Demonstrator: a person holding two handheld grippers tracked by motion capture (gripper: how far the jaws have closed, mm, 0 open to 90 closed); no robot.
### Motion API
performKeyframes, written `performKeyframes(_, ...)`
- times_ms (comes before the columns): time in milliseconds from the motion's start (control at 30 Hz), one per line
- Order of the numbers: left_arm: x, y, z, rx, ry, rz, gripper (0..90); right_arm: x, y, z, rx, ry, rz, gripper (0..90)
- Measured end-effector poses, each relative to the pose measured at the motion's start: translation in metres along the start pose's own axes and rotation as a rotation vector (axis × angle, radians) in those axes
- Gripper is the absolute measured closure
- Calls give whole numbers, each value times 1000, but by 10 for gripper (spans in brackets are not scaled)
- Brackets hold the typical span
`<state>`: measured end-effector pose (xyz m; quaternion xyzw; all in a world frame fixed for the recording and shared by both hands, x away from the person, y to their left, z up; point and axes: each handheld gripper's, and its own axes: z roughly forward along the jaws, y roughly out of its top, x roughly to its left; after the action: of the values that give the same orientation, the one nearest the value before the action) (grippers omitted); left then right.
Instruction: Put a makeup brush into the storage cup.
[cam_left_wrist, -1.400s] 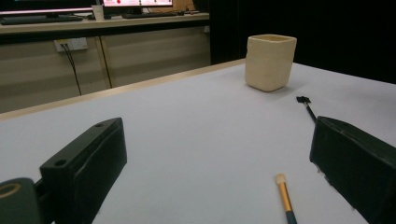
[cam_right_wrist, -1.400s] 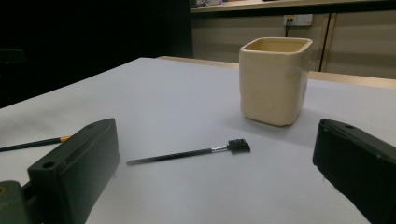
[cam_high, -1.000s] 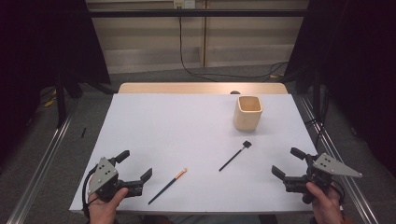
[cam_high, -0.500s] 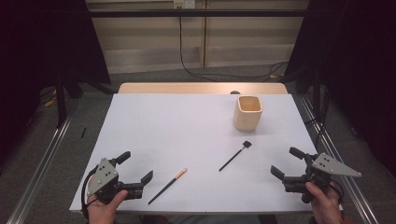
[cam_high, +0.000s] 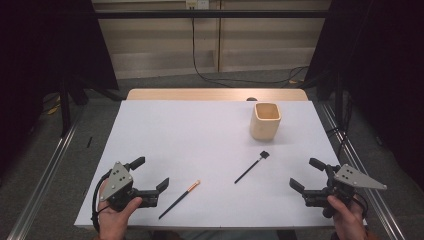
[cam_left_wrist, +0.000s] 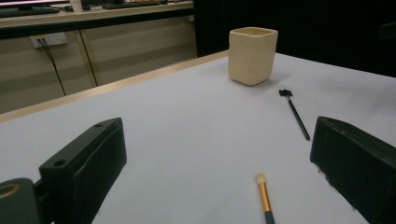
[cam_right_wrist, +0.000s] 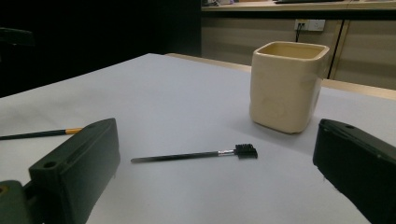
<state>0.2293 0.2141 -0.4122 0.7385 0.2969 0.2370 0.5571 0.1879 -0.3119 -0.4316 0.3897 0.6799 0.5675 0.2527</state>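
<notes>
White table (cam_high: 200, 135), grippers agape beside brushes

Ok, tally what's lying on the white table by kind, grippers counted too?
Brushes: 2, the gold-banded brush and the small black brush.
Cups: 1, the cream cup.
Grippers: 2, left gripper and right gripper, both open and holding nothing.
Total: 5.
</notes>
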Motion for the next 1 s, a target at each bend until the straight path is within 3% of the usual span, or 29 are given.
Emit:
performKeyframes(133,1,4,8,-7,0,-4,29,-1,0,0,6,-3,2,0)
performKeyframes(267,0,10,16,-22,-24,28,31,-3,-1,0,6,-7,12,0)
performKeyframes(700,1,31,44,-30,-73,12,27,-3,-1,0,5,-2,8,0)
performKeyframes(867,5,37,53,-8,-107,-8,27,-3,-1,1,8,-2,5,1)
performKeyframes(1000,12,40,57,-12,-117,-52,27,-2,-1,0,7,-2,4,0)
